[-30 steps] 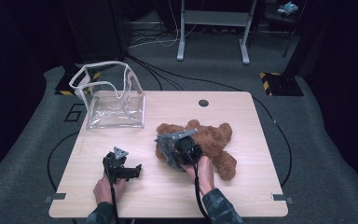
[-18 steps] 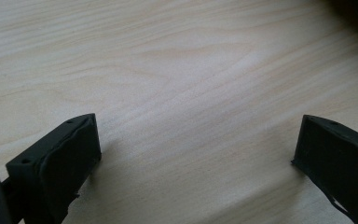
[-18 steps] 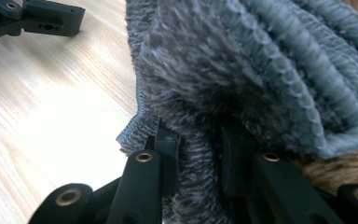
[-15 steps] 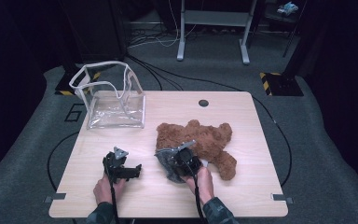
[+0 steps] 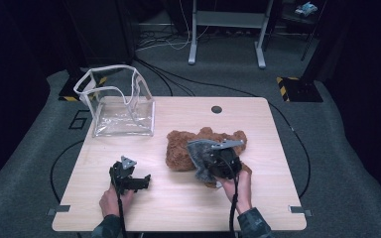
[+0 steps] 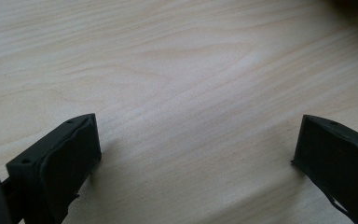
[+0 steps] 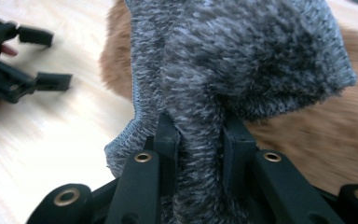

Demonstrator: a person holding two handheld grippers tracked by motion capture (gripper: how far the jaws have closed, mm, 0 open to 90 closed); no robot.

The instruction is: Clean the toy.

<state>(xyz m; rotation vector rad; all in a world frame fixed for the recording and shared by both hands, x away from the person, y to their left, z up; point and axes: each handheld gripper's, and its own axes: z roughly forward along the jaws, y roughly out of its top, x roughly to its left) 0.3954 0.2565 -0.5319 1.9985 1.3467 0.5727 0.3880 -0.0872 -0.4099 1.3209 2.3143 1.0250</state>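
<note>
1. Because its top stands open and it sits upright at the table's (image 5: 178,208) far left corner, the clear plastic bag (image 5: 121,106) looks placed as a ready container, well apart from both hands.
2. Nearer the person, the left gripper (image 5: 140,182) rests low over bare wood with its jaws spread wide and nothing between them; I judge it is parked out of the way, free to help when needed.
3. Right of centre lies the brown teddy bear (image 5: 181,148), flat on the tabletop, partly covered by the hand working above it.
4. Over the bear, the right gripper (image 7: 199,140) has its jaws drawn narrow, pinching a fold of grey knitted cloth (image 7: 242,60); the cloth hangs bunched above the brown fur, probably held by a fold so it can be lifted clear of or drawn over the toy.
</note>
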